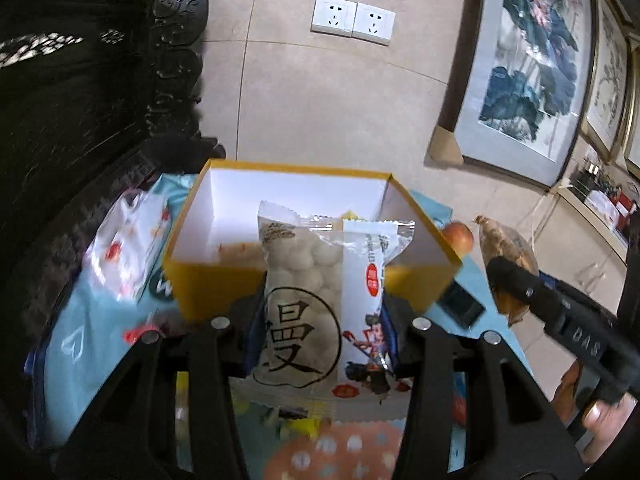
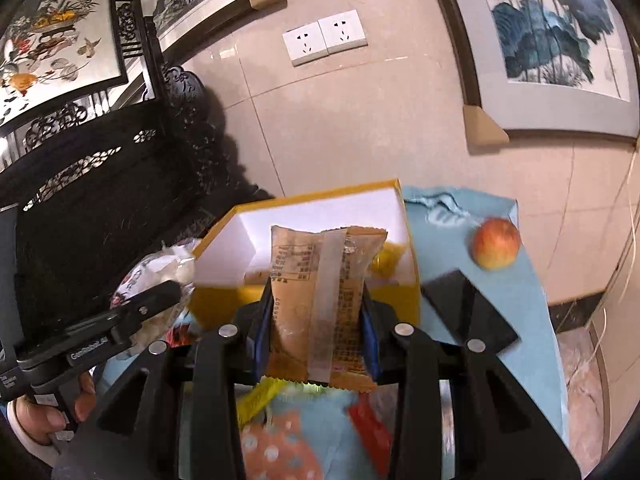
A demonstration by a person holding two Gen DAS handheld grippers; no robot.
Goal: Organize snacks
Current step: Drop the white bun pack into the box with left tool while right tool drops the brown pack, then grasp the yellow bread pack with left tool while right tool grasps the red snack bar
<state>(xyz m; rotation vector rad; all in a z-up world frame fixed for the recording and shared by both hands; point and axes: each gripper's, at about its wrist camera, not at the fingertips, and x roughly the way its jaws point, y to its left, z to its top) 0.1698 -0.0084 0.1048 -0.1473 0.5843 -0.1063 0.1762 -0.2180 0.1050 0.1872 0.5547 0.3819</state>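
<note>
Left wrist view: the left gripper (image 1: 322, 320) is clamped on two snack packets side by side, a clear bag of pale balls (image 1: 298, 280) and a white packet (image 1: 366, 280). Just beyond its fingertips sits the yellow box (image 1: 208, 292), open.

Right wrist view: the right gripper (image 2: 318, 316) is clamped on a brown snack packet (image 2: 320, 288), the box ahead. Far right lies what looks like an apple (image 2: 496, 248), slightly blurred.

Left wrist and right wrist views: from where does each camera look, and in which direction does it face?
Left wrist: sits behind the left gripper, which clamps two snack packets, facing the yellow box and wall; the right gripper and a hand show.
Right wrist: sits behind the right gripper, which clamps a brown packet, facing the same box; the left gripper shows.
Shared: box, apple, wall sockets.
</note>
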